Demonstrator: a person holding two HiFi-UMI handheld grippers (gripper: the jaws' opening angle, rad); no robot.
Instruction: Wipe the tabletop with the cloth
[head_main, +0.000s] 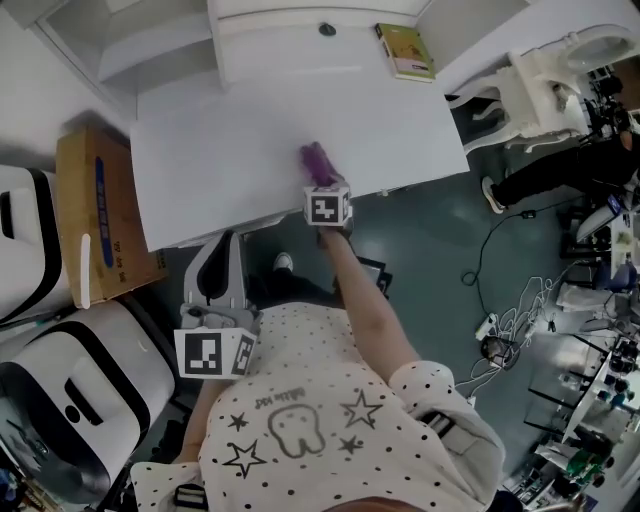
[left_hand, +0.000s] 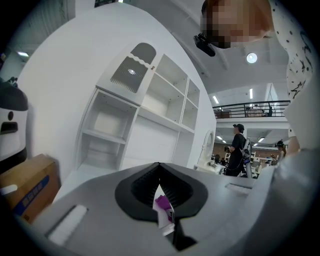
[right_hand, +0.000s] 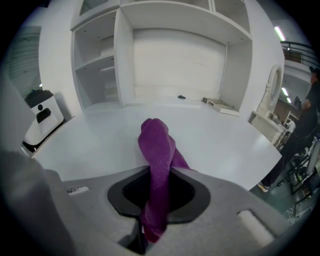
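pinches the purple cloth (right_hand: 157, 150) in the right gripper (head_main: 324, 188) at the near edge of the tabletop (head_main: 230, 130) for wiping, with the left gripper (left_hand: 160, 170) closed, empty, held back clear.

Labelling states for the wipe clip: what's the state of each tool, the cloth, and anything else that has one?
right tool: shut on the cloth, over the table's near edge.
cloth: bunched, pinched between the jaws, sticking out ahead of them.
left tool: shut, empty, off the table near the person's body.
tabletop: white, no marks visible.
book: closed, flat at the far edge.
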